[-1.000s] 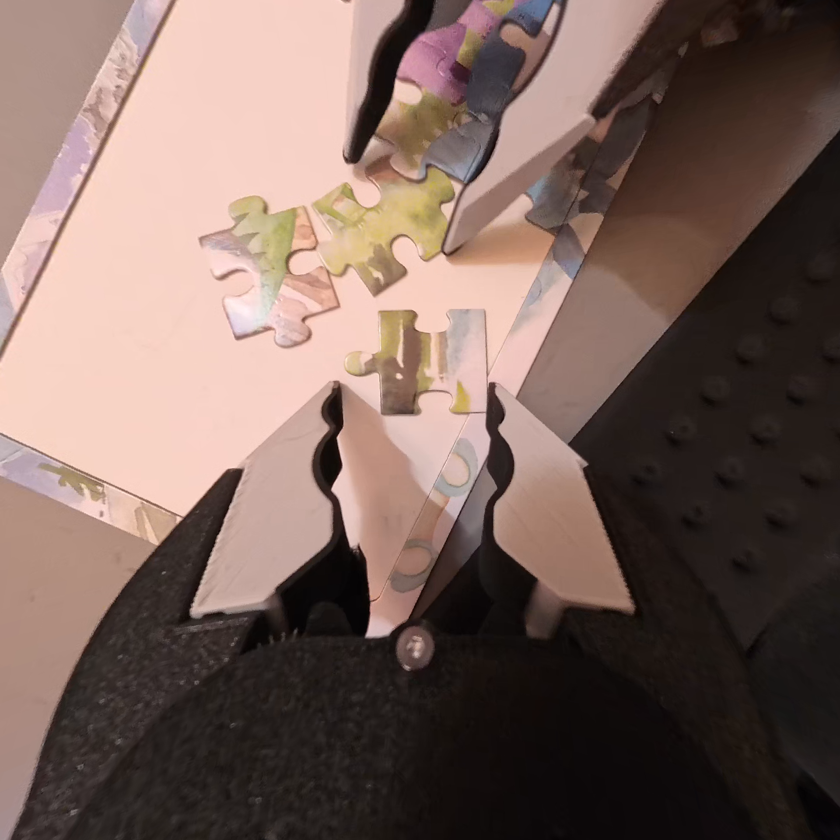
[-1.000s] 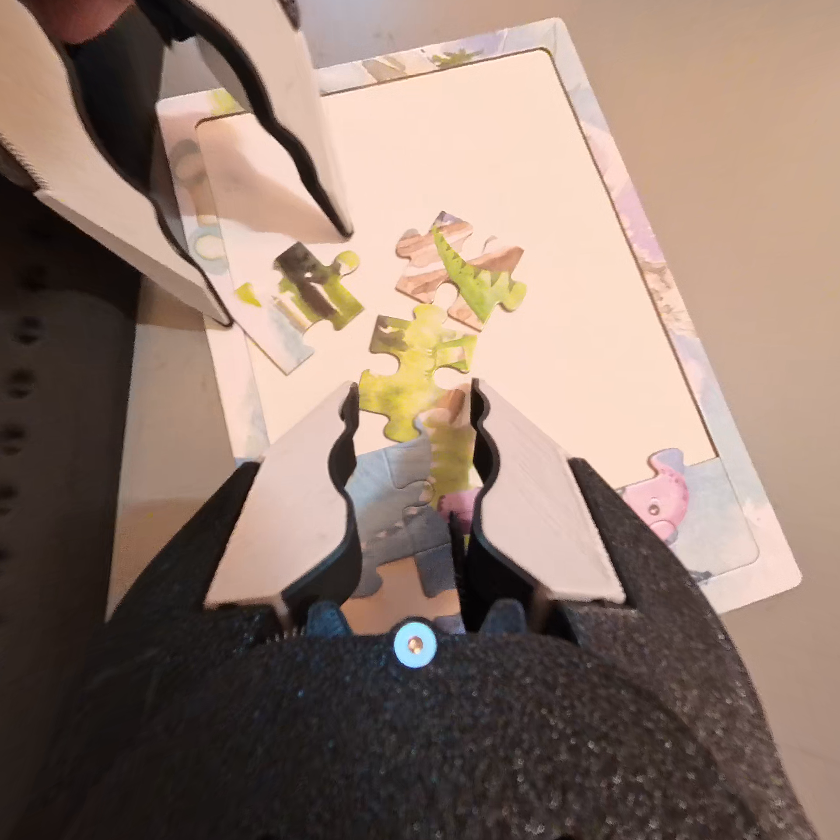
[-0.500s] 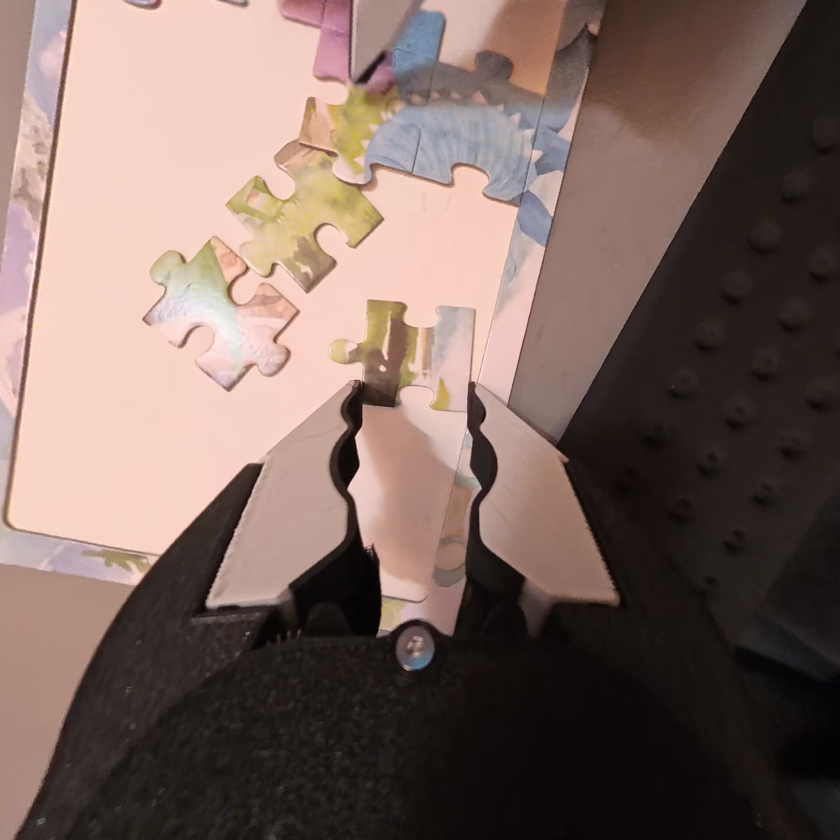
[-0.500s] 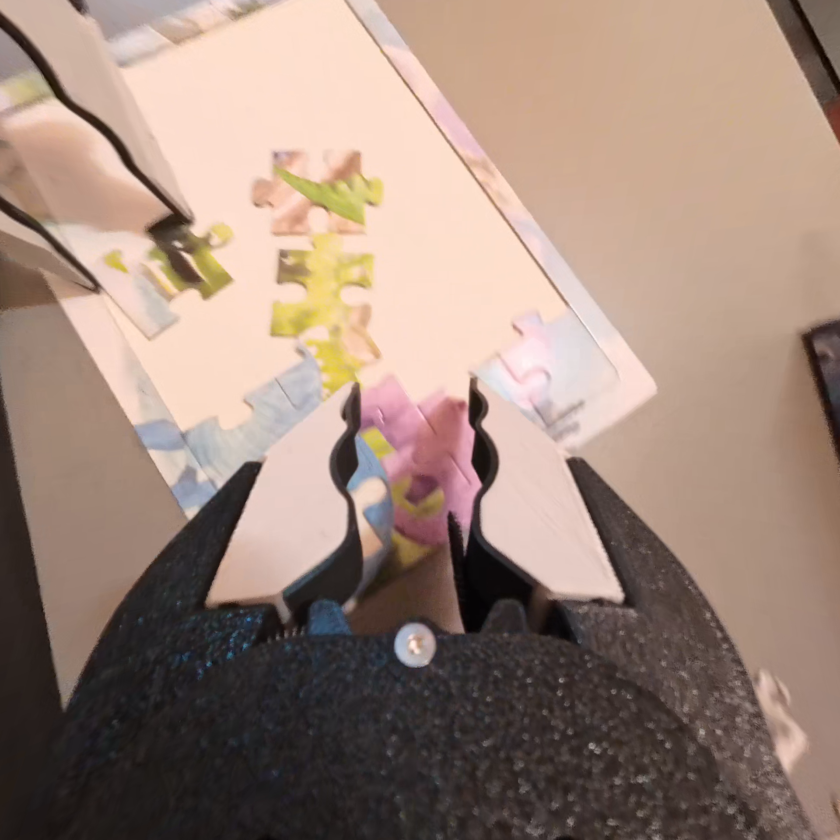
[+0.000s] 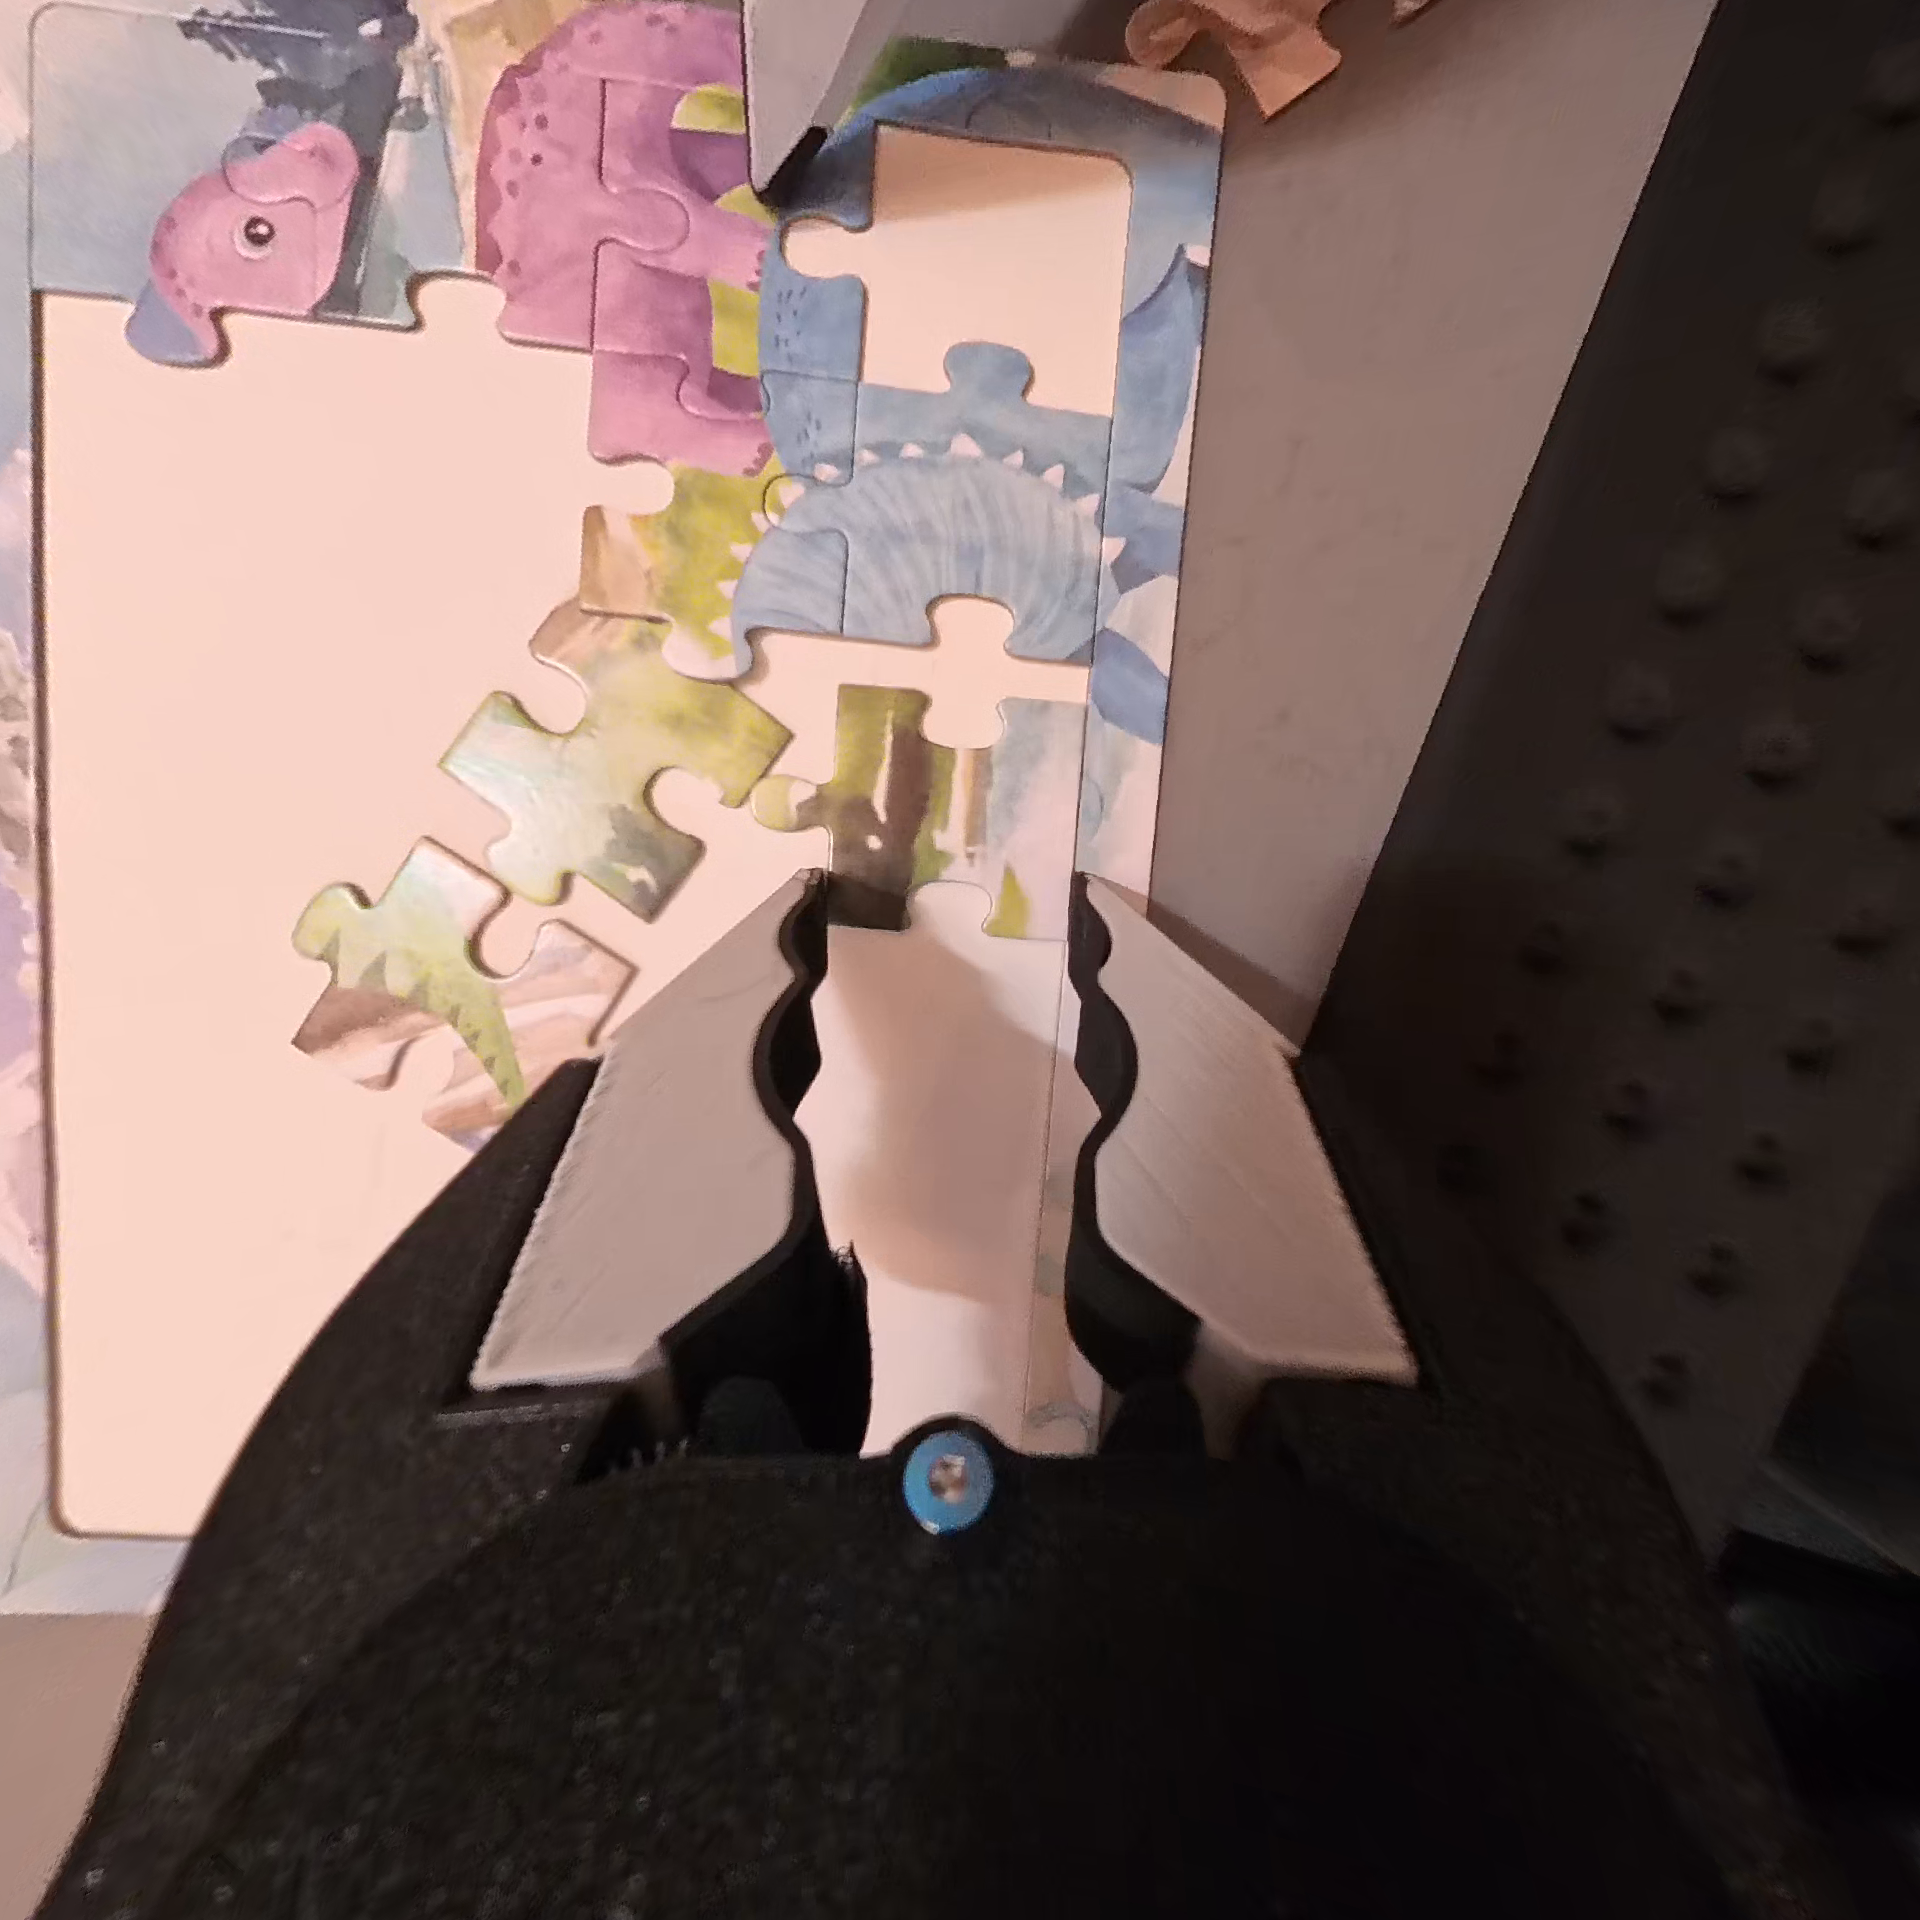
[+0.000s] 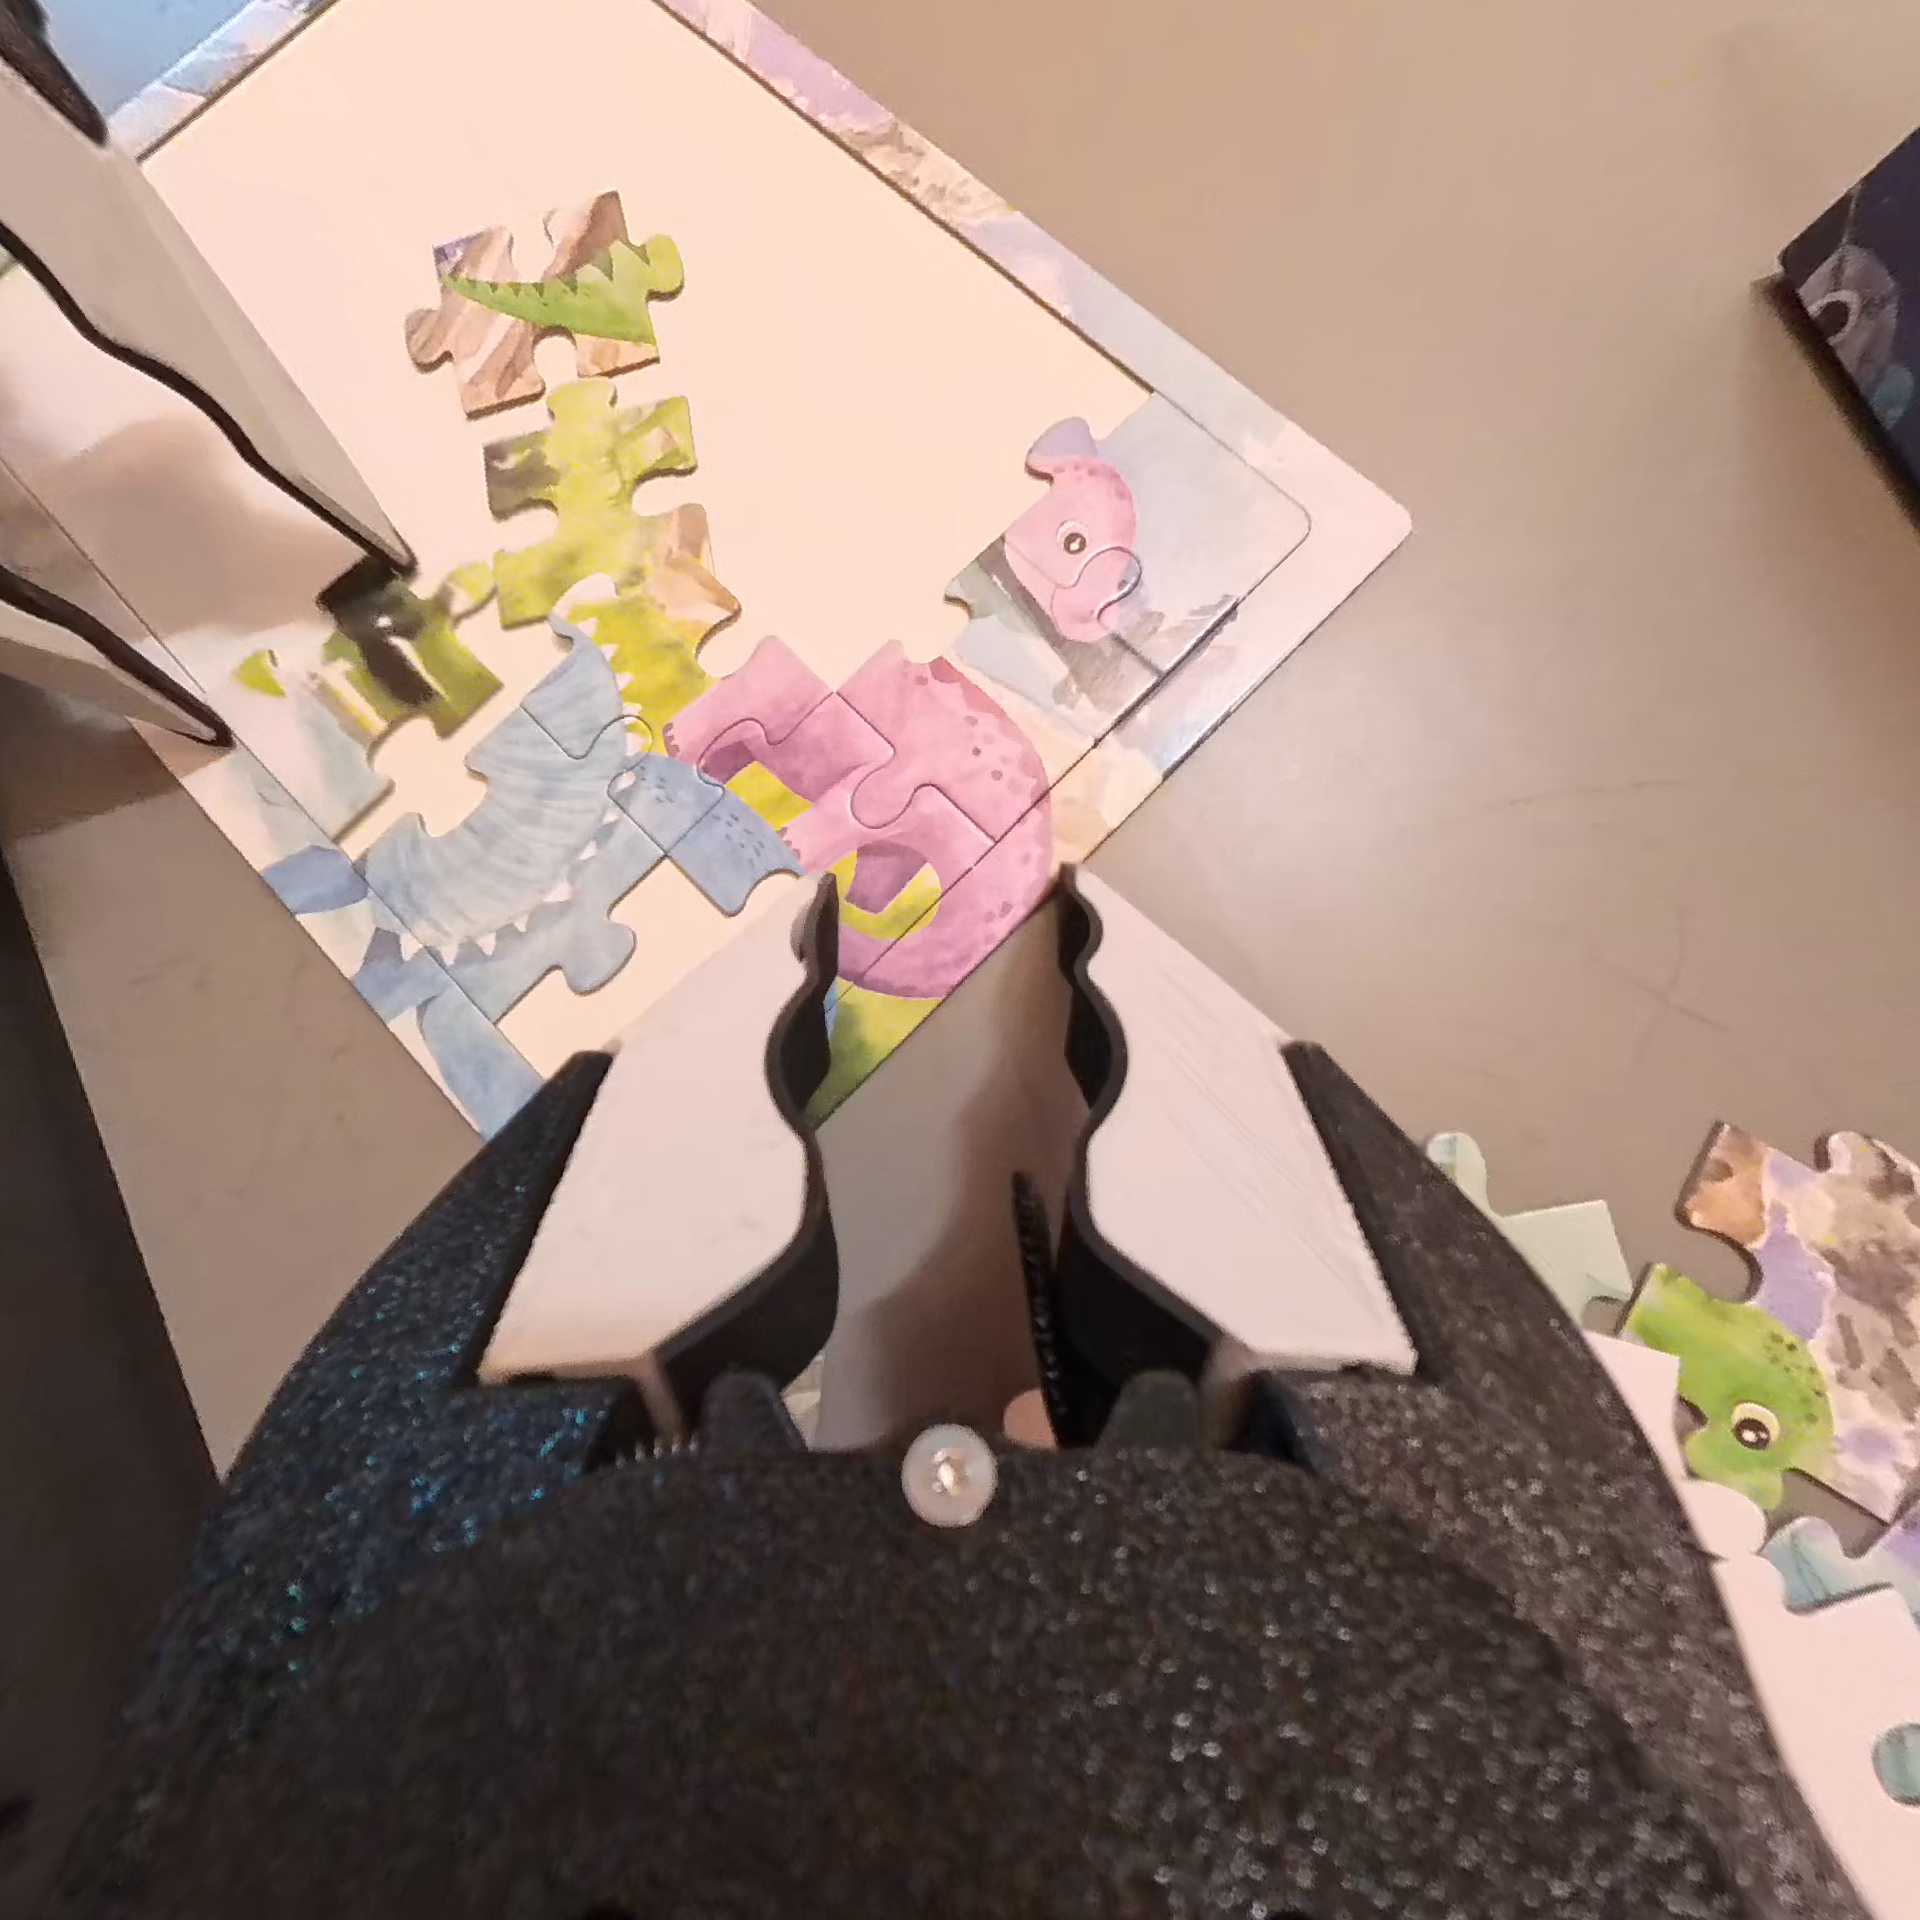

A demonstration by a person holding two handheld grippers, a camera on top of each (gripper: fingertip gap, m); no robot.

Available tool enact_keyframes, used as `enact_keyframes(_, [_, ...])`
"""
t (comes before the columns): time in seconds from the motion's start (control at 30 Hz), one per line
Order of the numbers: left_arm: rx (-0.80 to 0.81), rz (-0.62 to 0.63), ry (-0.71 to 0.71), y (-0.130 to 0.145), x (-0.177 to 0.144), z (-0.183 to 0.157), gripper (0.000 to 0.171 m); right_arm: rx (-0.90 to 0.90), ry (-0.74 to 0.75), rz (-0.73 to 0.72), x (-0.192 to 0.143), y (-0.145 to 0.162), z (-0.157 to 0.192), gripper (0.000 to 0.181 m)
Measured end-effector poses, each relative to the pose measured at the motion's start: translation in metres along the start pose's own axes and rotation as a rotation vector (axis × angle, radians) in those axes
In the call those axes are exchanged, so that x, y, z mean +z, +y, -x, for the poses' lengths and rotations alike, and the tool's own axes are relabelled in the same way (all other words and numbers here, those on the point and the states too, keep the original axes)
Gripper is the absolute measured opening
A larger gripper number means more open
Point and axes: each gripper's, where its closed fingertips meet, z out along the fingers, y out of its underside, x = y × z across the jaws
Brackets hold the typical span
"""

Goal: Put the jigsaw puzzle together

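- Your left tool (image 5: 945,899) hovers released, jaws apart, tips at the near end of a green-and-dark edge piece (image 5: 914,805). Nothing is gripped.
- That edge piece lies flat in the puzzle tray (image 5: 260,727), its straight side along the tray's right inner rim and its socket facing the blue dinosaur section (image 5: 935,551). A thin gap of bare tray separates the two.
- The tray's long axis runs away from you in the left wrist view. Its right rim sits just beside a dark studded mat (image 5: 1662,727), with only a narrow strip of surface between them, so there is little room on that side.
- To the left of the edge piece the tray floor is open and bare, the widest free room.
- Two loose green pieces (image 5: 613,790) lie skewed on a diagonal; the nearer spiked-tail piece (image 5: 436,987) is just beside your left finger.
- The joined purple dinosaur pieces (image 6: 894,790) fill the tray's far end, seen from the left tool.
- Your right tool (image 6: 940,883) is also released and empty, poised over the tray's corner edge by the purple section.
- Spare pieces (image 6: 1766,1351) lie on the tan surface (image 6: 1455,727) right of it. The one below them is blurred, possibly face down.
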Motion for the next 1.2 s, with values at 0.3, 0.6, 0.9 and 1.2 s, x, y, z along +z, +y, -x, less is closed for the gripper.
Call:
enact_keyframes(0.3, [0.009,0.012,0.005,-0.004,0.002,0.000,0.046,0.003,-0.012,-0.017,0.000,0.000,0.000,0.042])
enact_keyframes(0.6, [-0.020,0.027,0.010,0.014,-0.008,0.000,0.046,0.004,-0.015,-0.020,0.000,0.000,0.000,0.042])
enact_keyframes(0.9, [-0.015,0.052,-0.007,0.030,-0.016,0.004,0.046,0.007,-0.015,-0.021,0.000,0.000,0.000,0.042])
enact_keyframes(1.2, [-0.014,0.047,-0.012,0.030,-0.016,0.003,0.047,0.007,-0.016,-0.024,0.000,0.000,0.000,0.042])
